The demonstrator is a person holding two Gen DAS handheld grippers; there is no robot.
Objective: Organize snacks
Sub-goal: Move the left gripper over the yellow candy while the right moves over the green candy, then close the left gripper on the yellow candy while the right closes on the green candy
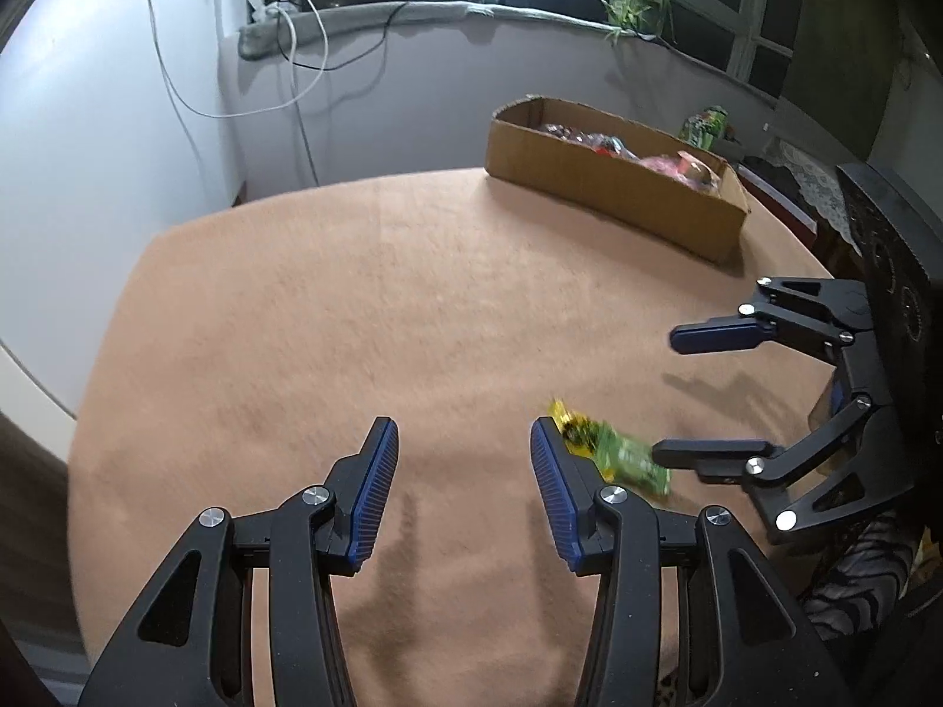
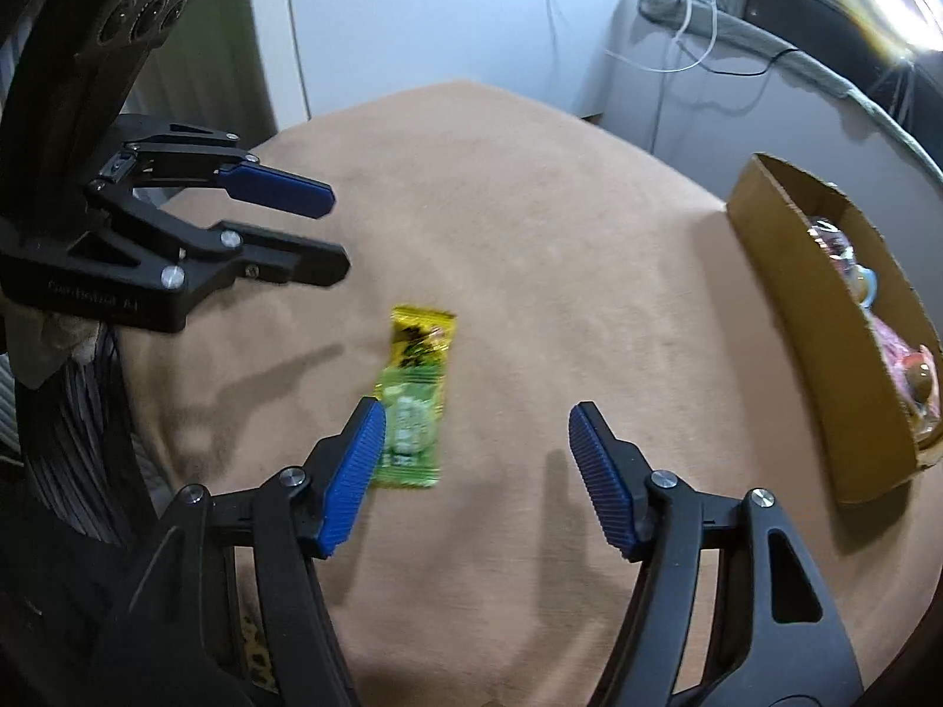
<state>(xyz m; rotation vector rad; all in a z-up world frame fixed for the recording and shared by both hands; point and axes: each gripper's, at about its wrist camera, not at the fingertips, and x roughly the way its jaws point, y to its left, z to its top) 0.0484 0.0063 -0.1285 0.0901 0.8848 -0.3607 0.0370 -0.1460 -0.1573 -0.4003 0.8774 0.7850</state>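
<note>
Snack packet (image 2: 414, 400), green-yellow, lies alone on the table (image 2: 530, 235), well apart from the cardboard box (image 2: 825, 318) of snacks; we judge pickup is next, right gripper (image 2: 471, 471) and left gripper (image 1: 462, 492) fingers apart, holding nothing.

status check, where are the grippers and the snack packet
Left gripper open, empty. Right gripper open, empty, beside green-yellow snack packet lying flat on tan tablecloth. Cardboard box already holds snacks. Nothing in the way.
</note>
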